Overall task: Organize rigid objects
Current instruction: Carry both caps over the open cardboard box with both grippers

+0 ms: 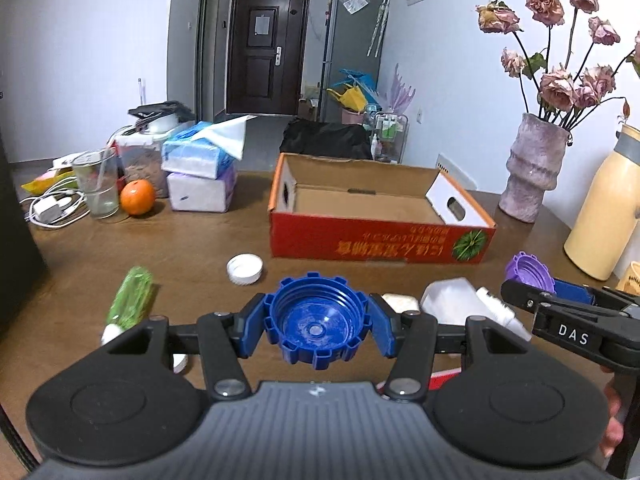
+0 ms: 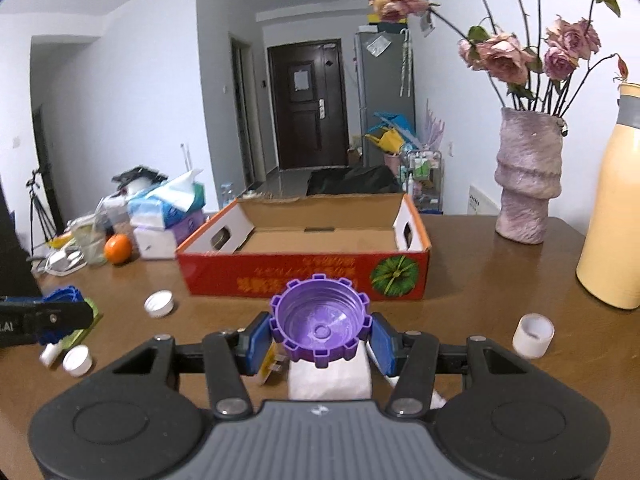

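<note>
The blue cap (image 1: 318, 322) sits clamped between the pads of the left tongs (image 1: 318, 326), hollow side facing the camera, gripped across its toothed rim so the teeth give the pads purchase. The purple cap (image 2: 319, 326) is pinched the same way in the right tongs (image 2: 319, 332), also open side up. Both caps hang clear of the surface (image 1: 180, 248), carried rather than resting.

Straight ahead of both tongs stands the red cardboard box (image 1: 380, 236), its flaps folded open and its floor bare. That makes it the likely place for the caps, and holding them by the sides leaves their undersides free to drop in.

Below and beside the tongs, loose pieces lie scattered: a white lid (image 1: 245, 269) ahead-left of the left tongs, a green tube (image 1: 130, 304) further left, and a white cup-shaped cap (image 2: 534, 336) to the right of the right tongs.
</note>
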Available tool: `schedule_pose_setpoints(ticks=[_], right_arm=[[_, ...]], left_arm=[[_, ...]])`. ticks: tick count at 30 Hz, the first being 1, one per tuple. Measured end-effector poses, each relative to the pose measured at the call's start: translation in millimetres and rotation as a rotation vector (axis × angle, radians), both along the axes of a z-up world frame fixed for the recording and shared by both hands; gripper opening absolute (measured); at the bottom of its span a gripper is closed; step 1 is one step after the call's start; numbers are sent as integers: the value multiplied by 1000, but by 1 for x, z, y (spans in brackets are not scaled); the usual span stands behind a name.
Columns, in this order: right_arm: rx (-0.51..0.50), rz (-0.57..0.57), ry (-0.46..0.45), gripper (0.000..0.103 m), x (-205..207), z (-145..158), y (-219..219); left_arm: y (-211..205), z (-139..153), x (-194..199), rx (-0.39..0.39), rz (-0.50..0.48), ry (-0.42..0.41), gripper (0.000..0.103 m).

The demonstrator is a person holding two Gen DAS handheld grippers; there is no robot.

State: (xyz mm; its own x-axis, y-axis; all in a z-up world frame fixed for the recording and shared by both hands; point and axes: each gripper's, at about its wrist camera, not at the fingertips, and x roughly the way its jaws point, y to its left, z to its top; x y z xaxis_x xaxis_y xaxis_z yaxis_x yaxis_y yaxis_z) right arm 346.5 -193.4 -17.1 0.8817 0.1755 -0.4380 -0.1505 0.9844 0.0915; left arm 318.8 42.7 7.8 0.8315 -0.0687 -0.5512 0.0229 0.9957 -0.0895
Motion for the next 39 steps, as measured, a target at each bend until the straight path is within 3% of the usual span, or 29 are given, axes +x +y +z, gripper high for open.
schedule_pose_setpoints(ticks=[9, 21, 39], right_arm=[[42, -21, -35, 52, 38, 10, -20], [19, -6, -32, 52, 76, 18, -22], [42, -15, -5, 52, 157, 22, -25]], left_arm=[[-24, 5, 40, -13, 32, -6, 55], [-39, 7, 97, -16, 75, -24, 55], [-59, -9, 175, 22, 79, -8, 55]])
